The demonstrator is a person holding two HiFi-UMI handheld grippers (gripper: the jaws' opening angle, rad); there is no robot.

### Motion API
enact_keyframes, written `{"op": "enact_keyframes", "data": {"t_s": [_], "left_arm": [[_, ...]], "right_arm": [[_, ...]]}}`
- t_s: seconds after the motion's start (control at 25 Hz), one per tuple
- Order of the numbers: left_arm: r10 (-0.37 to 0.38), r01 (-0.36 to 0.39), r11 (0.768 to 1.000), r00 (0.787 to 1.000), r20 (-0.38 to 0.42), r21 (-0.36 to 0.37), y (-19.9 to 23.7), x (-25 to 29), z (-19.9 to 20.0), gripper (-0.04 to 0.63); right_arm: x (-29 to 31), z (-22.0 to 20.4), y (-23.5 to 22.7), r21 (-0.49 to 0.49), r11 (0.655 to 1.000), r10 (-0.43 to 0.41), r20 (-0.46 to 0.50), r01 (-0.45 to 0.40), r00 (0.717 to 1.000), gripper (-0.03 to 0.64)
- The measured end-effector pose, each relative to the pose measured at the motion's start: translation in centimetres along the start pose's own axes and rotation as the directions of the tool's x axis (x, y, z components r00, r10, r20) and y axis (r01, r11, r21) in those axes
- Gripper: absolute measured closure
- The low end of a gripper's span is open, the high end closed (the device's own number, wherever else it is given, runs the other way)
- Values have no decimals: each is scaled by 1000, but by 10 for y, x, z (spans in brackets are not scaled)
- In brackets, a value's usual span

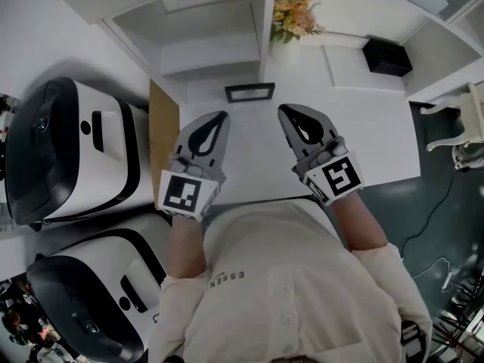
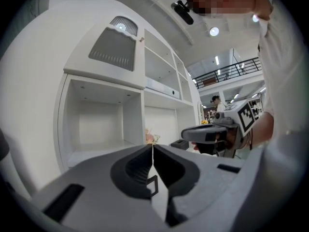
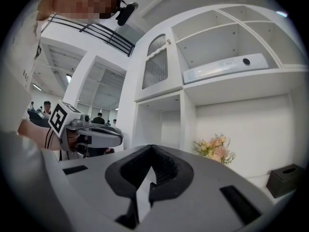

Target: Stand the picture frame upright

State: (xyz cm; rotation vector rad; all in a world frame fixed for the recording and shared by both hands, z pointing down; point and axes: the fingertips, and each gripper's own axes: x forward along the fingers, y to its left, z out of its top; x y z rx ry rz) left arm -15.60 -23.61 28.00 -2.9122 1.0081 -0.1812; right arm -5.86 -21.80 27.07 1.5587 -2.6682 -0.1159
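Head view shows the small dark-rimmed rectangular picture frame [image 1: 249, 92] on the white worktop [image 1: 378, 134], just ahead of both grippers and roughly on the line that runs forward between their tips. It appears to be lying flat, face up, though the steep angle leaves that a judgement. Its long axis runs left to right, crosswise to the direction both grippers point. The left gripper [image 1: 220, 116] and the right gripper [image 1: 285, 112] both have their jaws pressed together with nothing in them. They sit near each other with their tips angled inward towards the frame, and neither is clearly the nearer. Either would have to open before it could take an edge, so the standing-up looks not yet begun. Just beyond the frame rises the white upright divider of the shelf unit [image 1: 264, 44], which leaves little room behind it. A bunch of pale orange and pink flowers [image 1: 295, 12] stands further ahead and to the right of the right gripper. A black box [image 1: 386, 57] sits well off to that gripper's right, and a brown wooden panel [image 1: 162, 127] stands just left of the left gripper, beside two large white-and-black machines [image 1: 68, 150]. Nothing lies on the worktop between the gripper tips and the frame.
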Motion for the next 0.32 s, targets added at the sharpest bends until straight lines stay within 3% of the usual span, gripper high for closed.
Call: {"op": "enact_keyframes", "data": {"t_s": [0.32], "left_arm": [[4, -4, 1000, 1000, 12, 17, 4, 5, 0, 592]], "right_arm": [[-1, -1, -5, 2, 1000, -1, 3, 1, 1000, 603]]}}
